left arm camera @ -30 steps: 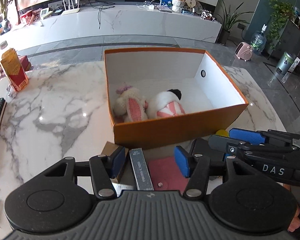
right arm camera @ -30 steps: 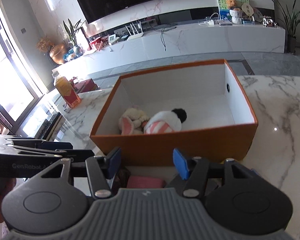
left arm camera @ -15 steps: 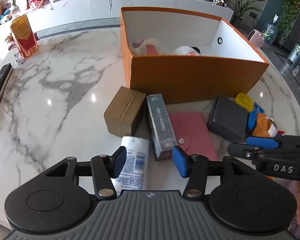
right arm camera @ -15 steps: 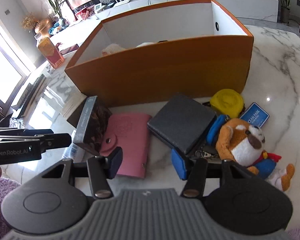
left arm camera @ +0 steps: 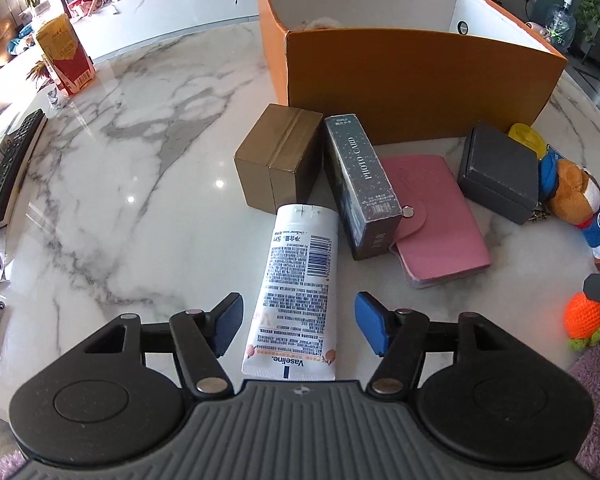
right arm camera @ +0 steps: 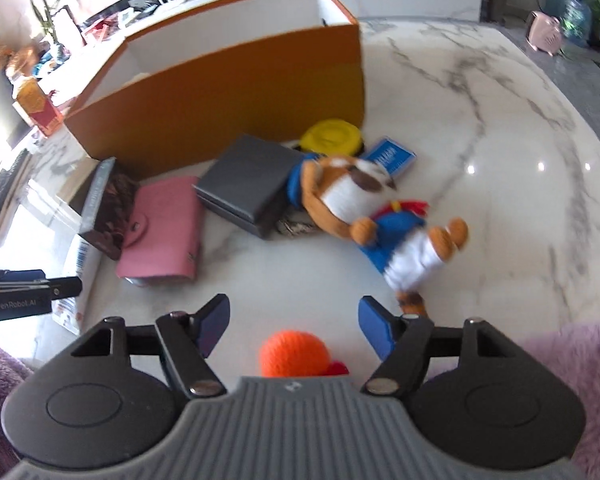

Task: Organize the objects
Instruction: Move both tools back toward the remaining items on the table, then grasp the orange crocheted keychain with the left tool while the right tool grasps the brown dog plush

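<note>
- On the marble table (left arm camera: 112, 152), an open orange box (left arm camera: 412, 84) stands at the far side; a tuft of white plush shows just over its near wall in the left wrist view.
- Left gripper (left arm camera: 299, 326): jaws wide, just been opening. A white Vaseline tube (left arm camera: 298, 292) lies flat on the table between the blue pads; pads stand clear of it on both sides, no grip.
- Row in front of the box, left wrist view, left to right: tan carton (left arm camera: 278, 160); grey "PHOTO CARD" box (left arm camera: 360, 184), touching the carton; pink snap wallet (left arm camera: 444, 220), partly under the card box's near corner; black case (left arm camera: 498, 172).
- Far end of the tube is just beside the carton and the card box.
- Right gripper (right arm camera: 294, 326): jaws wide, just been opening. An orange knitted ball (right arm camera: 294, 354) sits on the table between the pads, nearer the gripper body; no contact visible.
- Plush dog (right arm camera: 364, 208) in blue clothes lies on its side beside the black case. View is motion-blurred here.
- Yellow round item (right arm camera: 332, 136) and blue card (right arm camera: 390, 158) lie behind the dog, near the box's corner.
- Red-and-yellow carton (left arm camera: 66, 54) stands upright at the table's far left, well apart from the group.
- Dark remote (left arm camera: 12, 168) lies at the left edge.
</note>
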